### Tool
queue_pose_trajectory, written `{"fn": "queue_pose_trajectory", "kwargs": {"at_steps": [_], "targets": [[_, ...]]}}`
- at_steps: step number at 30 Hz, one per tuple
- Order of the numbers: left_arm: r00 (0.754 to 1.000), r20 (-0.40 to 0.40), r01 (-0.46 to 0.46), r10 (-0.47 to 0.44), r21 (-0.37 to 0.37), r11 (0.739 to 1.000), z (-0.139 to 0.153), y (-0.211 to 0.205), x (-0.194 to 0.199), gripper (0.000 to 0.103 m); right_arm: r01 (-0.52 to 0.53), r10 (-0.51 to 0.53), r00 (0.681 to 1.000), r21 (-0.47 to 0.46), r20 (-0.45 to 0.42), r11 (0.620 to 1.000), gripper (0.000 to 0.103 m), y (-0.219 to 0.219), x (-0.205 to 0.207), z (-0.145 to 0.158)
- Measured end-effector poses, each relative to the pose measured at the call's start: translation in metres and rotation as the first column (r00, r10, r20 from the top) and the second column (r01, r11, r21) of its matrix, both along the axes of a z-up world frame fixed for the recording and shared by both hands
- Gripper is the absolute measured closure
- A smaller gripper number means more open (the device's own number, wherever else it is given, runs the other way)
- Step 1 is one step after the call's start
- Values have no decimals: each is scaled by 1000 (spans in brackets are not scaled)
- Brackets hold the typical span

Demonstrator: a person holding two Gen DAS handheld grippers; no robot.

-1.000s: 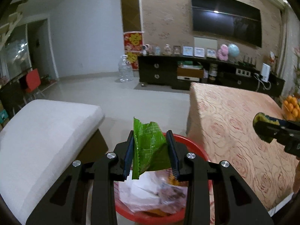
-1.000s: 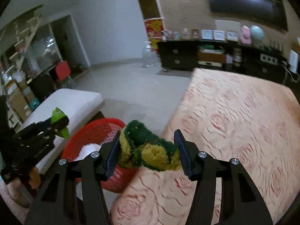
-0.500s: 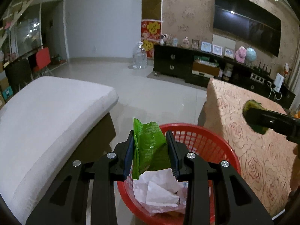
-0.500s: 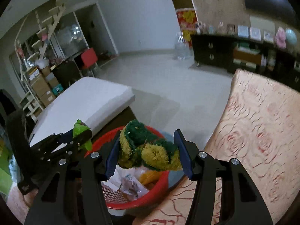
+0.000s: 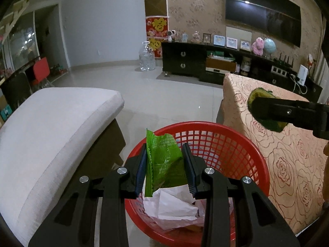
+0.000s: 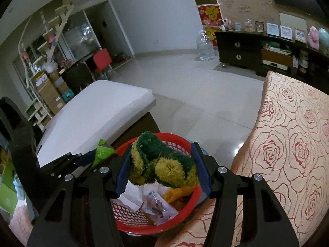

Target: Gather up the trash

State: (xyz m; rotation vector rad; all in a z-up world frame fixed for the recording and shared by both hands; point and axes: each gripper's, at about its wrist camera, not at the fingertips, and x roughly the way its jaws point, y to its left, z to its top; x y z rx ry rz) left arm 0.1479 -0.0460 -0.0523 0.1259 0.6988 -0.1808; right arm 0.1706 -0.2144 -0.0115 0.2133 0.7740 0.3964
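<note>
Both grippers have swung over the red basket (image 5: 236,144); left gripper (image 5: 164,160) pinches green wrapper (image 5: 162,158), right gripper (image 6: 162,164) clamps fuzzy rag (image 6: 162,164). I release both near basket's six o'clock, centred.

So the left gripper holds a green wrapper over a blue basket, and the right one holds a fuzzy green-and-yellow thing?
Not quite: the basket is red, as the left wrist view shows. The left gripper does hold the green wrapper; the right gripper holds the fuzzy green-and-yellow thing.

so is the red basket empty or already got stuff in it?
Partly full. The red basket holds crumpled white paper and a clear wrapper; its mesh wall shows above them.
</note>
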Motion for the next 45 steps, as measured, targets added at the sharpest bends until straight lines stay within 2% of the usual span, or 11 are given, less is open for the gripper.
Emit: {"fn": "queue_pose_trajectory", "kwargs": {"at_steps": [9, 17, 21, 23, 26, 28, 37, 45], "targets": [[1000, -15, 1, -1, 11, 1000, -5, -6, 3, 71, -19, 22, 998, 38, -60, 999, 49, 1, 8, -11], [1000, -28, 0, 0, 18, 1000, -7, -9, 7, 70, -28, 30, 996, 21, -78, 999, 49, 9, 13, -17], [1000, -31, -3, 4, 14, 1000, -7, -10, 7, 62, -26, 28, 996, 16, -83, 1000, 47, 13, 17, -20], [1000, -31, -3, 3, 11, 1000, -7, -10, 7, 61, -25, 27, 996, 17, -85, 1000, 39, 13, 18, -21], [1000, -28, -1, 1, 7, 1000, -7, -12, 8, 52, -13, 16, 996, 36, -85, 999, 29, 11, 19, -21], [1000, -22, -1, 2, 4, 1000, -6, -12, 7, 44, -5, 8, 997, 44, -81, 999, 28, 8, 19, -19], [1000, 12, -15, 16, -27, 1000, 2, -8, 2, 26, 43, -43, 999, 13, -28, 999, 23, -7, 9, -5], [998, 53, -19, 21, -47, 999, 17, -9, -9, 17, 72, -70, 997, -46, 43, 996, 15, -8, -9, 8]]}}
